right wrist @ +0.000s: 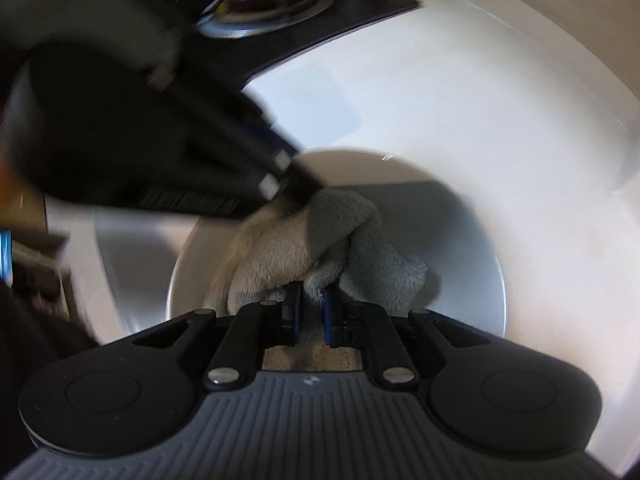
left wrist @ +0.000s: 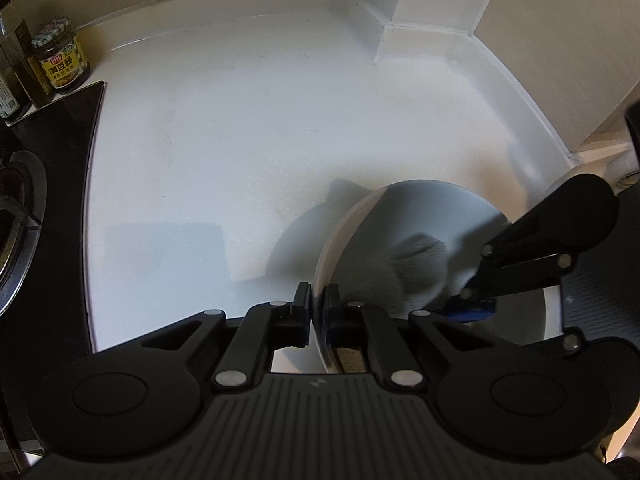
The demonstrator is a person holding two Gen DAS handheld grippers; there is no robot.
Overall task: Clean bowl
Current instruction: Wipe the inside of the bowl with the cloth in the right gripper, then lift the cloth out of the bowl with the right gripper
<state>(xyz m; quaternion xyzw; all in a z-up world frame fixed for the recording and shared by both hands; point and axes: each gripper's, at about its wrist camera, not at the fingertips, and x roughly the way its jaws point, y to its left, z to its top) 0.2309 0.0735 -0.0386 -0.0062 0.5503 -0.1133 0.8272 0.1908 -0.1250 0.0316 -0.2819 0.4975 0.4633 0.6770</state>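
Note:
A white bowl [left wrist: 400, 216] stands tilted on the white counter, low and right of centre in the left wrist view. My left gripper [left wrist: 318, 312] is shut on its near rim, one pad inside and one outside. A grey fluffy cloth [left wrist: 418, 264] lies bunched inside the bowl. My right gripper [left wrist: 470, 300] reaches in from the right, down to the cloth. In the right wrist view the right gripper [right wrist: 311, 300] is shut on a fold of the cloth [right wrist: 328, 232] inside the bowl [right wrist: 468, 248]. The left gripper [right wrist: 296, 188], blurred, clamps the rim at the upper left.
A black glass hob [left wrist: 52, 148] with a burner [left wrist: 16, 220] borders the counter [left wrist: 240, 132] on the left. A yellow-labelled jar [left wrist: 62, 60] and dark bottles [left wrist: 14, 68] stand behind it. A white wall corner [left wrist: 424, 4] juts in at the back right.

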